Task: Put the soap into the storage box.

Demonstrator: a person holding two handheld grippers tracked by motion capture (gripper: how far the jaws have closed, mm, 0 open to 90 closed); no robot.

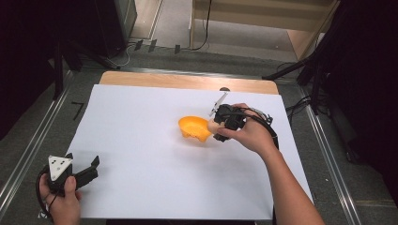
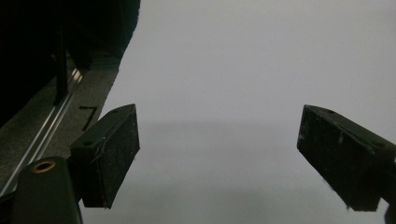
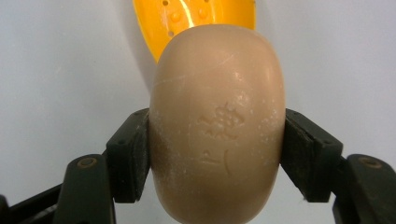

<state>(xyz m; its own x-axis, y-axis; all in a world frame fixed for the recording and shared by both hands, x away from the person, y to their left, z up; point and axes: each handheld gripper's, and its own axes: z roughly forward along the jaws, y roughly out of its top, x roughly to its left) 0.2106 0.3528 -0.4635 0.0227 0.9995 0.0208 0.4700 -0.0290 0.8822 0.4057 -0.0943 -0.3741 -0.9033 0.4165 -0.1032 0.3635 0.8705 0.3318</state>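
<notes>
Right gripper (image 3: pixel 217 154) fingers clamped on soap (image 3: pixel 217 126), beside dish (image 1: pixel 195 128); next: lower soap into dish. Left gripper (image 2: pixel 219 154) wide open, empty, idle.

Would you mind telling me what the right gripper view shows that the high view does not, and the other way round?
The right gripper view alone shows the mark stamped into the tan soap bar, the black pads pressing its two sides, and the small holes in the orange soap dish. The high view alone shows the left gripper near the white sheet's lower left corner, the person's forearms, the wooden table edge and the floor around it. Both show the right gripper holding the soap beside the dish over the sheet.
</notes>
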